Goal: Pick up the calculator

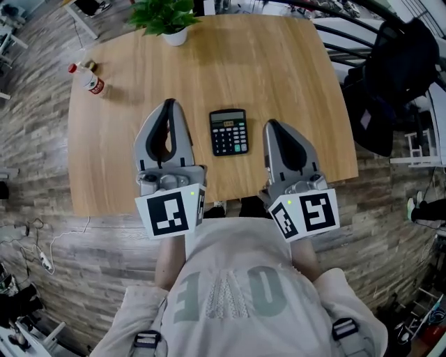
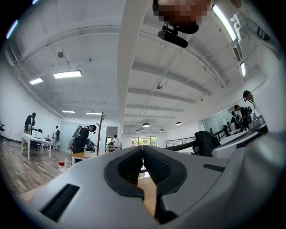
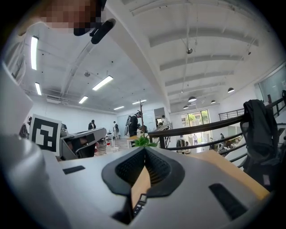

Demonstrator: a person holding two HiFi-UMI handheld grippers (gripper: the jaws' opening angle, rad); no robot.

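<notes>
A black calculator (image 1: pixel 228 132) lies flat on the wooden table (image 1: pixel 279 70), near its front edge. My left gripper (image 1: pixel 168 104) hovers just left of it, and my right gripper (image 1: pixel 270 124) just right of it, both pointing away from me. Neither touches the calculator. In the left gripper view the gripper (image 2: pixel 143 150) has its ribbed pads (image 2: pixel 156 164) pressed together with nothing between them. The right gripper (image 3: pixel 145 151) looks the same in its own view, tips meeting and empty. A sliver of the calculator (image 3: pixel 140 203) shows through the gap below its pads.
A potted green plant (image 1: pixel 167 17) stands at the table's far edge. A small bottle with a red cap (image 1: pixel 89 78) lies at the far left. A dark jacket on a chair (image 1: pixel 397 77) is off the right side. People stand far off in the room.
</notes>
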